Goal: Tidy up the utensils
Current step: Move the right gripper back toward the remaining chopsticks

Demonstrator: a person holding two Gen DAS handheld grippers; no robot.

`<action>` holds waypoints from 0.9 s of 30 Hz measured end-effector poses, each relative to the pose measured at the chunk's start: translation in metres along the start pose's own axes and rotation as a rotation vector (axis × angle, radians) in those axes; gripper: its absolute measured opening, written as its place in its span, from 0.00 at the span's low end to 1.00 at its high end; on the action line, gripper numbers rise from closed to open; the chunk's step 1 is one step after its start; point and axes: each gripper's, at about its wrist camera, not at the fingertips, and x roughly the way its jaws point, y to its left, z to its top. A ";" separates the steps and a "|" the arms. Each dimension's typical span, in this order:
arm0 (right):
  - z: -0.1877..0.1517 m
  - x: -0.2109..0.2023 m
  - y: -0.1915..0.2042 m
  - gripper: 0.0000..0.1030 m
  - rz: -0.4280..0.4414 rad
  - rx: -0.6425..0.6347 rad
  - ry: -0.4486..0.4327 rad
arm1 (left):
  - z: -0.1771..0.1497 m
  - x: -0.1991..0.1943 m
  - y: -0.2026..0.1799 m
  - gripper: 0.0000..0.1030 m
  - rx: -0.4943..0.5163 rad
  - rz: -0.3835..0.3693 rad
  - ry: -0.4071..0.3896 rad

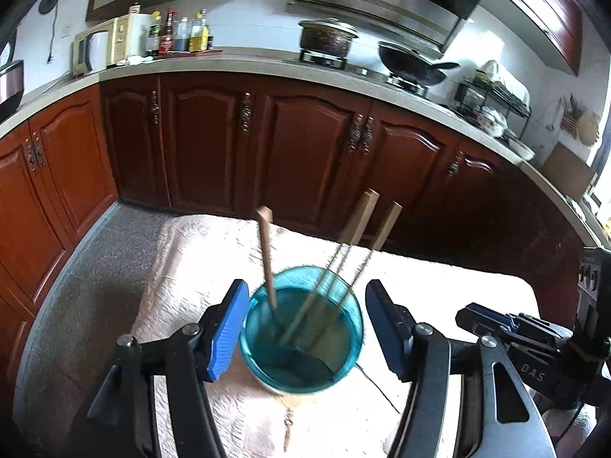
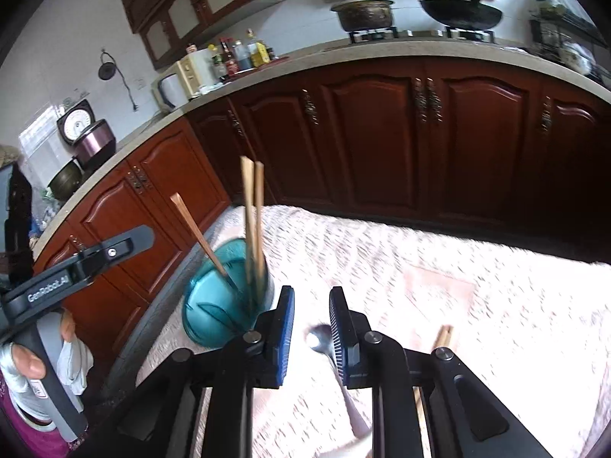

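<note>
The left gripper [image 1: 303, 328] is hanging wide open around the teal cup [image 1: 301, 337], one blue pad on each side of it, and I can't tell if either pad is actually touching the plastic, so I'm calling it not gripping anything. The right gripper [image 2: 311, 337] is sitting partly open with nothing between its pads, hovering just above a metal spoon [image 2: 320, 339] that's lying on the cloth. Going big to small on the rest: the table is wearing a pale quilted tablecloth [image 2: 477, 274], the cup is standing on it near the left edge, and three wooden chopsticks [image 1: 357, 229] are already leaning inside the cup, two close together and one off on its own [image 1: 266, 255]. So I'm guessing the job is well underway, maybe past the halfway mark. What's still lying loose, as far as I can see: that spoon, plus another wooden chopstick [image 2: 443, 337] poking out beside the right gripper's arm, mostly hidden, so I can't say if it's one or a pair. Looks like the spoon is the next pickup, with the left side probably just steadying the cup.
</note>
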 end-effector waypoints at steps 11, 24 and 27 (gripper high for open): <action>-0.056 -0.025 -0.059 0.28 -0.092 0.113 0.044 | -0.032 -0.008 -0.044 0.67 0.071 -0.069 0.030; -0.122 0.032 -0.107 0.29 -0.124 0.216 0.246 | -0.075 0.017 -0.075 0.67 0.149 -0.104 0.139; -0.125 0.051 -0.102 0.29 -0.131 0.189 0.283 | -0.080 0.020 -0.078 0.67 0.164 -0.101 0.142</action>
